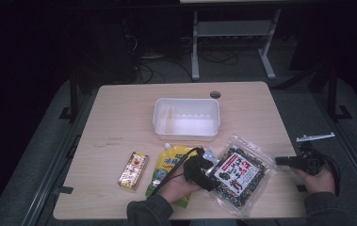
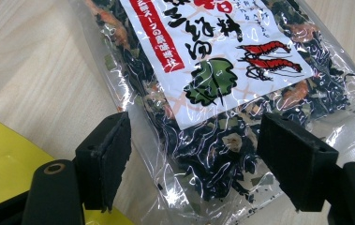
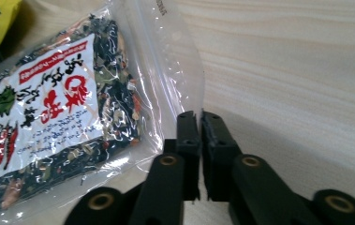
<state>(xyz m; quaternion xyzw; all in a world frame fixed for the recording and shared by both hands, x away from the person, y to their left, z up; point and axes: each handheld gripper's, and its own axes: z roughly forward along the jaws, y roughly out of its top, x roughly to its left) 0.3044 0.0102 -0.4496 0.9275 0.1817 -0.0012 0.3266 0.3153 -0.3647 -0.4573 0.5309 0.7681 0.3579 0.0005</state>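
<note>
A clear bag of dried seaweed (image 1: 239, 172) with a white and red label lies on the table at the front right. My left gripper (image 1: 212, 179) is at the bag's near-left end. In the left gripper view its jaws stand open (image 2: 203, 164), one on each side of the bag's (image 2: 212, 93) dark lower end. My right gripper (image 1: 279, 161) lies level at the bag's right edge. In the right gripper view its jaws are shut together (image 3: 198, 117), and the bag's (image 3: 62, 108) clear plastic edge runs in between their tips.
A white plastic tray (image 1: 187, 133) stands beyond the bag at mid-table. A yellow pouch (image 1: 169, 165) lies under my left hand and a small yellow box (image 1: 133, 170) to its left. The table's right edge is close behind my right hand.
</note>
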